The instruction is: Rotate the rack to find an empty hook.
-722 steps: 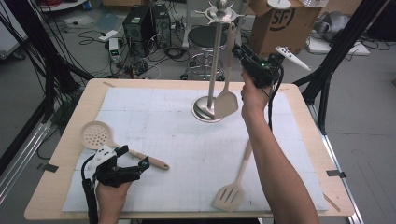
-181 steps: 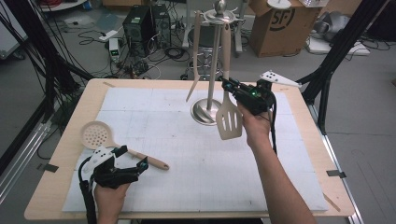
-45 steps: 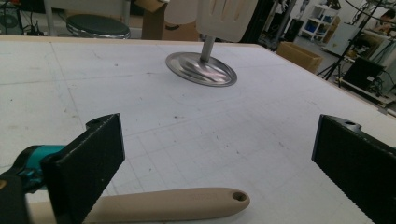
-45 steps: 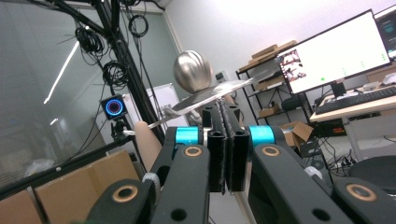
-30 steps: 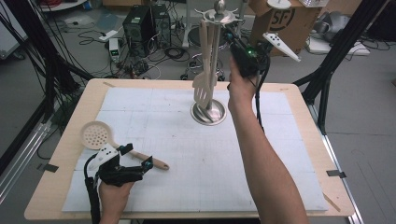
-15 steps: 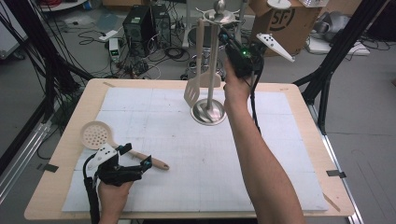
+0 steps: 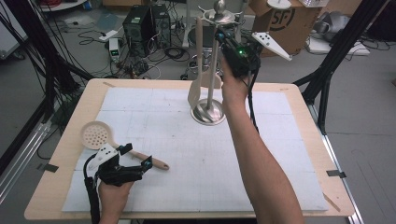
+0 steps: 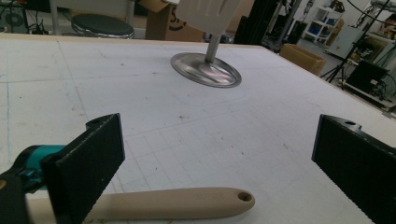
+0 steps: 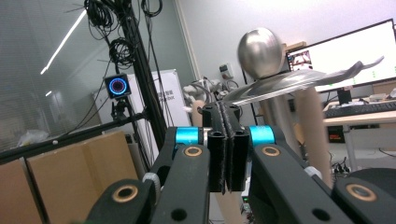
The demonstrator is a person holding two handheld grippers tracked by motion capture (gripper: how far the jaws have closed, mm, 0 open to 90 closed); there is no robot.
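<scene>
At the top centre of the high view, the right gripper point(image 7: 223, 39) is raised beside the crown of the metal utensil stand point(image 7: 208, 111), whose round base sits on the white gridded mat point(image 7: 280, 154) in the upper middle of the table point(image 7: 322, 140). In the right gripper view its two black jaws are pressed flat together in the middle of the frame with nothing between them, and the stand's ball finial point(image 9: 260, 52) and hook disc sit just behind them at upper right. A beige slotted turner point(image 7: 195, 88) hangs from the stand, its blade low against the pole just above the base; two pale handles show as blurred columns at the right of the right gripper view.

At the lower left of the high view, the left gripper point(image 7: 135, 158) rests on the mat with its jaws wide apart. A beige perforated skimmer point(image 7: 95, 135) lies there, head towards the left edge; its handle end point(image 8: 187, 203) lies across the bottom of the left gripper view, between the jaws, passing the left jaw, well clear of the right one.
</scene>
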